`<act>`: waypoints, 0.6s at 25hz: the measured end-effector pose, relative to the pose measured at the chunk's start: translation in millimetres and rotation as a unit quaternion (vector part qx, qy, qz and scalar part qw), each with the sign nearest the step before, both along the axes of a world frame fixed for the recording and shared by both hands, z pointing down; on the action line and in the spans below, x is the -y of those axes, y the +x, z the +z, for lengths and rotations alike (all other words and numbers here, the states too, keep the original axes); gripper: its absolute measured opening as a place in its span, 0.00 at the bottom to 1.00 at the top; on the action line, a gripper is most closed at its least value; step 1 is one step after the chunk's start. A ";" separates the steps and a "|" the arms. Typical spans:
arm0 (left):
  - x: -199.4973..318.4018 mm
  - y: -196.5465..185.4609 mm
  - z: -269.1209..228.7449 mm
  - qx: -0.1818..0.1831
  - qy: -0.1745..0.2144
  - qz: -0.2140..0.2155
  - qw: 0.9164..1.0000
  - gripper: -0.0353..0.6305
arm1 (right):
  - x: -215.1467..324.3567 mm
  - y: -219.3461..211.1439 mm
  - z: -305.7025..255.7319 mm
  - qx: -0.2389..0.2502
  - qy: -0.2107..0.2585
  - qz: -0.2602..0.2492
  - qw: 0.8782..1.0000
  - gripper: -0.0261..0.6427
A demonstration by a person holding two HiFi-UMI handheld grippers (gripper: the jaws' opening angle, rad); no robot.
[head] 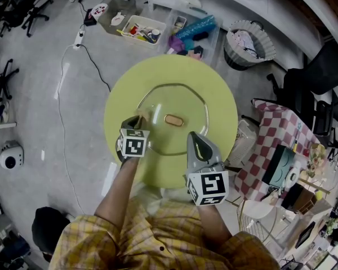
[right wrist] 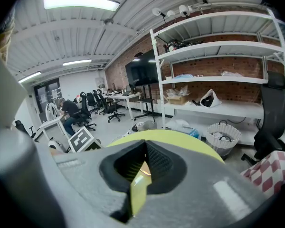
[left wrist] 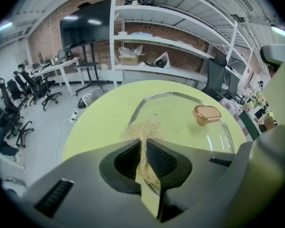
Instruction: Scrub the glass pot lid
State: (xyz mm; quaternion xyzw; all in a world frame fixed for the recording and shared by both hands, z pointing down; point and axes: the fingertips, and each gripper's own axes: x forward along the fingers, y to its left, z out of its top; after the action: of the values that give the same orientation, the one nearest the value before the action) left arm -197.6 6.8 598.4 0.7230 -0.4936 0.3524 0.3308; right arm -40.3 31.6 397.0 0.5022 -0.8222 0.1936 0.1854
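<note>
The glass pot lid [head: 158, 108], with a tan knob [head: 173, 120], lies flat on a round yellow-green table [head: 219, 100]. My left gripper [head: 138, 120] is shut on a tan fibrous scrubber [left wrist: 145, 127], which rests on the lid's near-left part [left wrist: 180, 110]; the knob [left wrist: 207, 114] is to the right of it. My right gripper [head: 192, 137] is over the lid's near-right rim. Its jaws meet at the tips [right wrist: 145, 146], and only table colour and a glint of the lid show in the gap behind them. Whether it touches the lid I cannot tell.
On the floor behind the table stand bins of small items [head: 139, 28] and a white ribbed basket [head: 249, 41]. A checkered-cloth table [head: 276, 142] crowds the right side. A cable and power strip [head: 79, 38] lie at the left. White shelving [left wrist: 180, 42] lines the brick wall.
</note>
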 end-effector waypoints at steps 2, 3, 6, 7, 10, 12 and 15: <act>-0.3 -4.3 1.2 0.000 0.001 -0.008 1.000 0.10 | 0.4 0.7 0.4 0.000 0.000 -0.001 1.000 0.03; -0.3 -4.8 0.6 0.000 0.003 -0.010 1.000 0.10 | 0.2 1.1 0.5 0.000 -0.001 -0.002 1.000 0.03; -4.2 -5.2 1.7 0.001 -0.001 -0.011 1.000 0.10 | -0.7 1.2 0.1 0.001 0.000 -0.004 1.000 0.03; -6.6 -6.4 3.1 0.001 -0.005 -0.014 1.000 0.10 | -1.1 0.9 -0.3 0.001 0.000 -0.004 1.000 0.03; -11.5 -7.6 1.9 0.004 -0.008 -0.017 1.000 0.10 | -1.3 2.7 -1.5 0.002 0.002 -0.005 1.000 0.03; -15.3 -6.6 0.1 0.006 -0.008 -0.016 1.000 0.10 | -1.7 5.1 -2.2 0.003 0.002 -0.004 1.000 0.03; -23.3 -4.6 2.7 0.007 -0.009 -0.018 1.000 0.10 | -4.0 8.0 -4.6 0.004 0.004 -0.005 1.000 0.03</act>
State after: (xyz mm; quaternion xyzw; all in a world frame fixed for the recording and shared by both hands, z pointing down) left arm -202.2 30.1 601.1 0.7085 -0.5053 0.3561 0.3404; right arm -32.2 35.6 392.5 0.4983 -0.8259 0.1914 0.1813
